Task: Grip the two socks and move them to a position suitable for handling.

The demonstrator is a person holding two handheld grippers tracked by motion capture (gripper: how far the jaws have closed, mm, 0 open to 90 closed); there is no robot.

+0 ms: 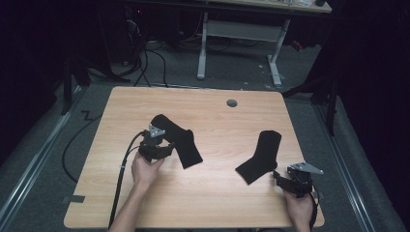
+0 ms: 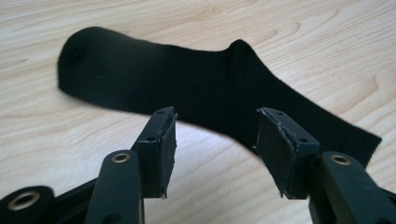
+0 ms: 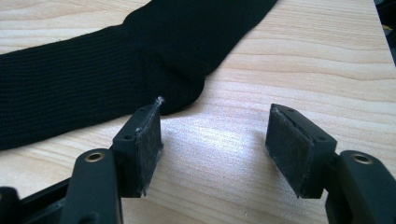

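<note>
Two black socks lie flat on the wooden table [image 1: 217, 193]. The left sock [image 1: 178, 139] [image 2: 196, 84] stretches across just ahead of my left gripper [image 1: 168, 148] [image 2: 217, 114]. That gripper is open, its jaws wide apart over bare wood at the sock's near edge, and nothing is between the pads. The right sock [image 1: 261, 155] [image 3: 116, 60] lies bent at the heel. My right gripper [image 1: 278, 175] [image 3: 215, 108] stands open beside it. Its left fingertip [image 3: 144, 126] is next to the sock's heel and there is only wood in the gap.
A round grey grommet [image 1: 232, 103] sits near the table's far edge. Beyond the table stands a white desk frame [image 1: 239, 34], with cables on the floor [image 1: 145, 63]. The left gripper's cable [image 1: 121, 179] trails off the near edge.
</note>
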